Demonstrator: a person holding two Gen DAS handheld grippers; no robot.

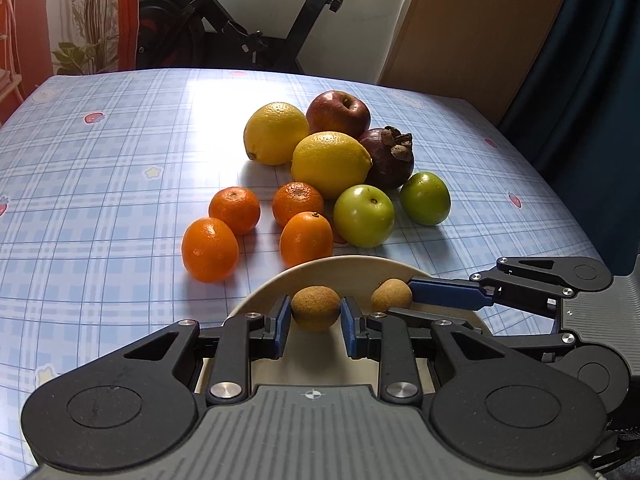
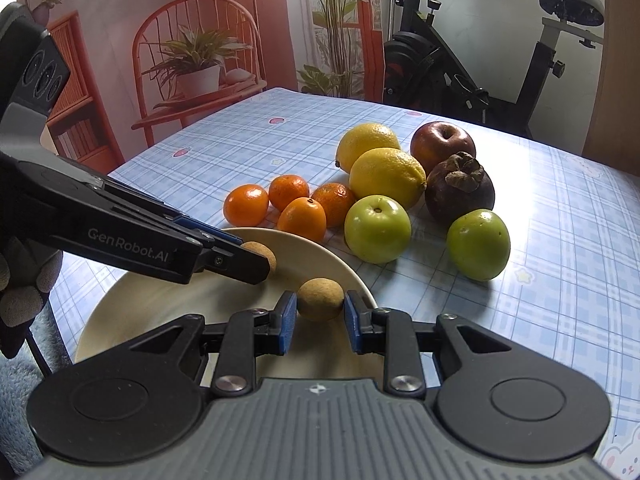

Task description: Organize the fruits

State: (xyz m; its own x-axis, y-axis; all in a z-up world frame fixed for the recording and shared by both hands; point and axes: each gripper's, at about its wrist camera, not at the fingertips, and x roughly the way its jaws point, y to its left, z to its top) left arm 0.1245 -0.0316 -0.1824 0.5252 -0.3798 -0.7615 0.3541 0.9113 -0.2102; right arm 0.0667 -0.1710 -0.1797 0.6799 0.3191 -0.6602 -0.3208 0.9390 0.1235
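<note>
Tabletop (image 2: 560,240) covered in a blue plaid cloth with small strawberry and star motifs. Upper right of the right wrist view: black exercise bike (image 2: 460,68) against a pale wall. Upper left: red rattan shelf-chair (image 2: 152,92) carrying a potted plant (image 2: 198,64), before a pink backdrop. Upper centre: tall leafy plant (image 2: 336,20). Upper right of the left wrist view: brown panel (image 1: 472,28) beside dark blue curtain (image 1: 592,80).
</note>
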